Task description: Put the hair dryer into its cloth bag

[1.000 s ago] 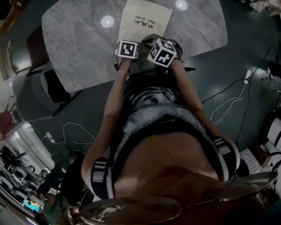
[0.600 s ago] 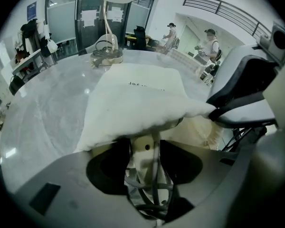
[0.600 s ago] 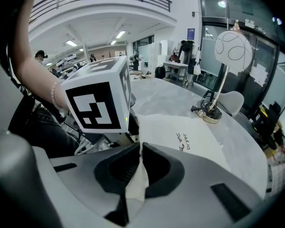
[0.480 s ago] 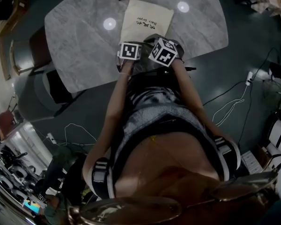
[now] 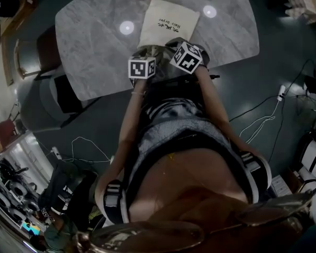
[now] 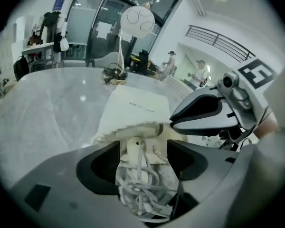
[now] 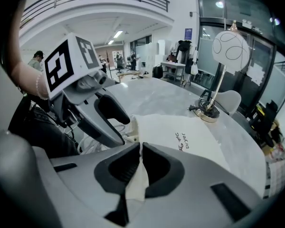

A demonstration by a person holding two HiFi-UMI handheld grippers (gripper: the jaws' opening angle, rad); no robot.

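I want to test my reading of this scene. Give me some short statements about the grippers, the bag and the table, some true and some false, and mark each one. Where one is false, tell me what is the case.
1. The right gripper is shut on the cloth bag. True.
2. The left gripper clamps the white cord. False: its jaws stand apart and have just been opening. The cord lies between them, not pressed.
3. The bag lies on the floor. False: it lies on the grey table.
4. A lamp stands on the table beyond the bag. True.
5. The cord is wholly inside the bag. False: a coiled bundle lies outside its mouth.
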